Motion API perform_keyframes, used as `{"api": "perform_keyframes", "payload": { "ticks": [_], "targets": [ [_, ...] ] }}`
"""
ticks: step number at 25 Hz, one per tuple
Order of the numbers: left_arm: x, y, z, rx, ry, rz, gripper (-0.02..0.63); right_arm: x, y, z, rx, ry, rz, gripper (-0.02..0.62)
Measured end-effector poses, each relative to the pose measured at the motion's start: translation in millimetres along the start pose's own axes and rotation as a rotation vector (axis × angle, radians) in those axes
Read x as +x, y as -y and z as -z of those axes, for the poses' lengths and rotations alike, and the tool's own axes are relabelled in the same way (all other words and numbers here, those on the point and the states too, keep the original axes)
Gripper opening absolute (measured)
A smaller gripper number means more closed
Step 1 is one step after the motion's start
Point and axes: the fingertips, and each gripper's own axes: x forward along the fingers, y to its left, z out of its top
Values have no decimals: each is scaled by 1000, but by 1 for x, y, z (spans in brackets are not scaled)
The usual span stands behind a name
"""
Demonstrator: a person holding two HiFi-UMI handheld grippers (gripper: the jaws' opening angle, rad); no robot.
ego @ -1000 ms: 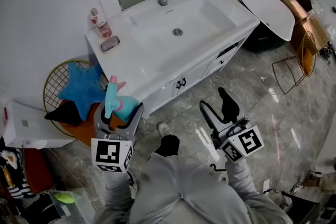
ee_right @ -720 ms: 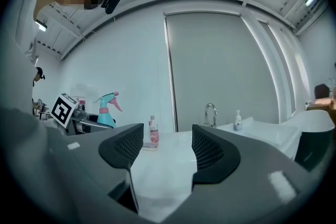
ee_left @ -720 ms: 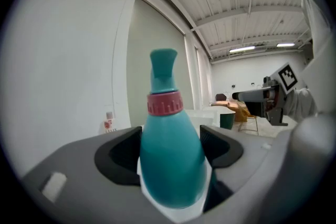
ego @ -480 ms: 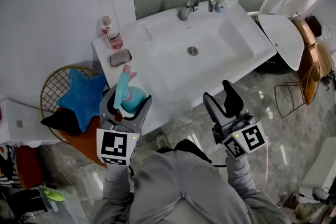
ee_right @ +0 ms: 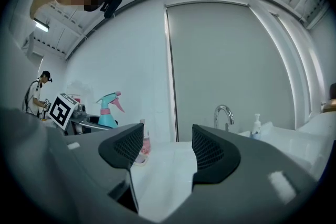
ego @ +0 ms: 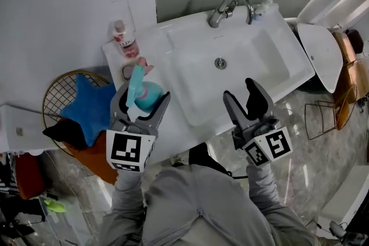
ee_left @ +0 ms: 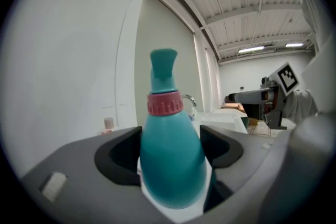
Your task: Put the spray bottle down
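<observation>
A teal spray bottle point(ego: 140, 94) with a pink collar and trigger stands upright between the jaws of my left gripper point(ego: 140, 102), which is shut on its body. It hangs over the left end of the white vanity top point(ego: 173, 124). In the left gripper view the spray bottle point(ee_left: 170, 152) fills the gap of the left gripper point(ee_left: 170, 149). My right gripper point(ego: 247, 98) is open and holds nothing, over the front rim of the sink basin point(ego: 230, 63). The right gripper point(ee_right: 167, 147) looks along the counter, with the spray bottle point(ee_right: 108, 109) at its left.
A chrome tap point(ego: 228, 6) and a small soap dispenser point(ego: 264, 7) stand behind the basin. A pink bottle point(ego: 123, 37) and a soap dish point(ego: 129, 71) sit at the counter's left end. A wire basket point(ego: 69, 106) with a blue star cushion stands on the floor at the left.
Both grippers have moved forward over the vanity. The spray bottle went with the left gripper, from the floor side of the counter's edge to above its left end.
</observation>
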Motion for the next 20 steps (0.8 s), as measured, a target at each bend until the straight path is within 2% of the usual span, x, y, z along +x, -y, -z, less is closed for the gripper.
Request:
{"api": "perform_keyframes", "payload": {
  "ticks": [7,13,20],
  "targets": [
    [71,-17,7,-26,4,-43,396,55,43,11,8,-7,-13,290],
    [129,-33,15,-82,12,-98,397,94,78,21,29,-7,-12,290],
    [189,-47,33,-82,2,-118,396,122,102,39,41,-40,-36,290]
  ]
}}
